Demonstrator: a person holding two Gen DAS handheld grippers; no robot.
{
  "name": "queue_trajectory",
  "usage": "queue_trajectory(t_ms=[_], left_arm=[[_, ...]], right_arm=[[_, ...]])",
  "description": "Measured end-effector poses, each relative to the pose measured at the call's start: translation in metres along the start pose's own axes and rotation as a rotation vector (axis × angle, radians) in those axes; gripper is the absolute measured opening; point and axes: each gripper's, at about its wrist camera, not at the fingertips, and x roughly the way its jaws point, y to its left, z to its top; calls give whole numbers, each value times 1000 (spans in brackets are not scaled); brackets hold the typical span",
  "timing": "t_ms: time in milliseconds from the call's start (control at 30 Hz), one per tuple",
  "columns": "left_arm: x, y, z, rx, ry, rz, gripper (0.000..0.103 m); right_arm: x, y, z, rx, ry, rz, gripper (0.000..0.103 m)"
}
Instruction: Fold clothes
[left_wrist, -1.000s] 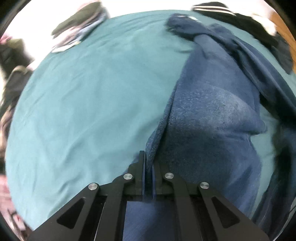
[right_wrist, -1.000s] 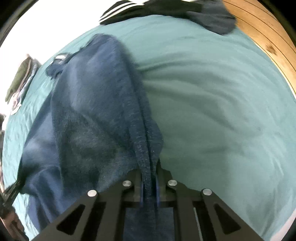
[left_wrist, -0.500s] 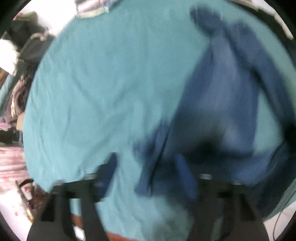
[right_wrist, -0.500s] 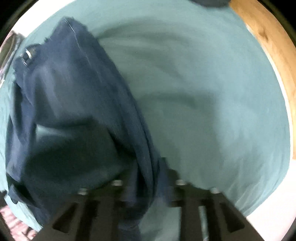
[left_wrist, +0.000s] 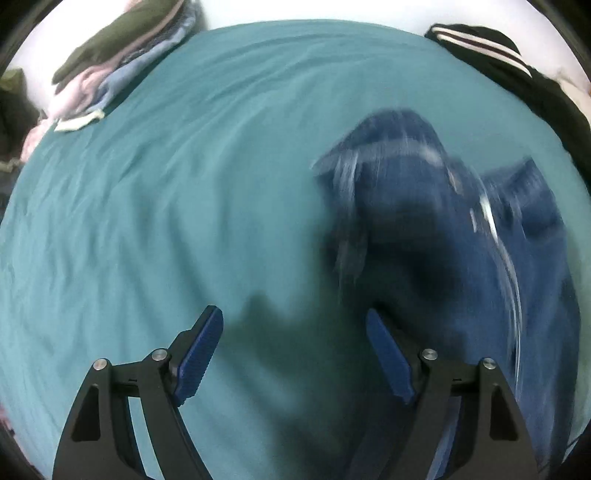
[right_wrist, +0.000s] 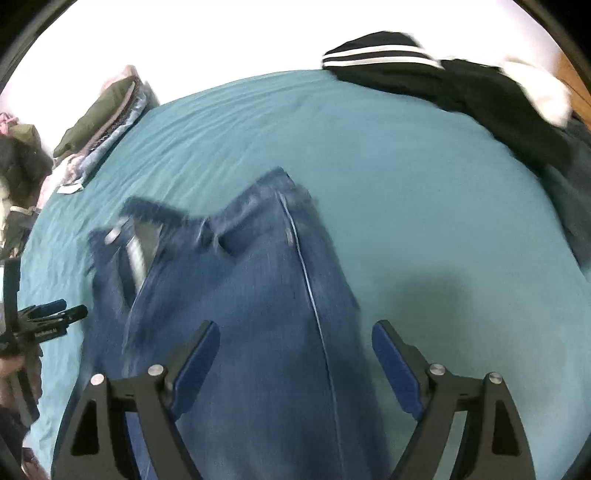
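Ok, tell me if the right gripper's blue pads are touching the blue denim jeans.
Apart. The right wrist view shows the right gripper open, both pads hovering above the jeans, gripping nothing.

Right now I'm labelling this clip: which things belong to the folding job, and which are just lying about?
In the job:
jeans
left gripper, open
right gripper, open
teal sheet

Lying about:
folded stack
black striped garment

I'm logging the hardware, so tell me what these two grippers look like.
Both match. The left gripper and right gripper have black angular frames with triangular cut-outs, round silver bolt heads and ribbed blue pads on the fingers. No cables or sleeves show.
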Motion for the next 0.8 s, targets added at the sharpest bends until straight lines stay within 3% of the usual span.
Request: queue_trajectory(t_ms=[100, 167, 200, 233, 267, 300, 367, 400, 433, 500, 600, 667, 700, 800], left_arm=[[18, -23, 15, 47, -30, -3, 81], [24, -38, 18, 101, -57, 8, 81], [24, -43, 17, 124, -71, 22, 81], [23, -46, 16, 140, -82, 32, 81], [21, -44, 14, 137, -89, 33, 81], [18, -37, 12, 110, -92, 21, 81], [6, -17, 6, 20, -113, -23, 81], [0, -8, 3, -21, -131, -53, 81], [-5, 0, 1, -57, -145, -91, 81], [3, -5, 15, -84, -147, -126, 94], [15, -24, 34, -61, -180, -129, 95], [15, -33, 40, -43, -208, -99, 95], [10, -35, 39, -42, -224, -85, 95], [-19, -12, 23, -130, -369, -80, 95]], right_arm=[[61, -1, 41, -5, 45, -58, 83], [102, -10, 57, 6, 139, -152, 83], [112, -13, 58, 13, 180, -169, 75], [123, -14, 59, 15, 206, -136, 58], [123, -13, 59, -1, 181, -118, 48], [118, -11, 60, -14, 150, -105, 22], [95, -14, 58, -24, 77, -115, 15], [80, -24, 56, 0, 27, -117, 6], [63, -40, 54, 43, -27, -152, 6], [46, -79, 51, 124, -70, -207, 6], [47, -134, 37, 233, -31, -327, 6], [54, -156, 24, 276, 27, -268, 6], [50, -162, 20, 296, 13, -236, 8], [47, -167, 22, 305, 5, -169, 23]])
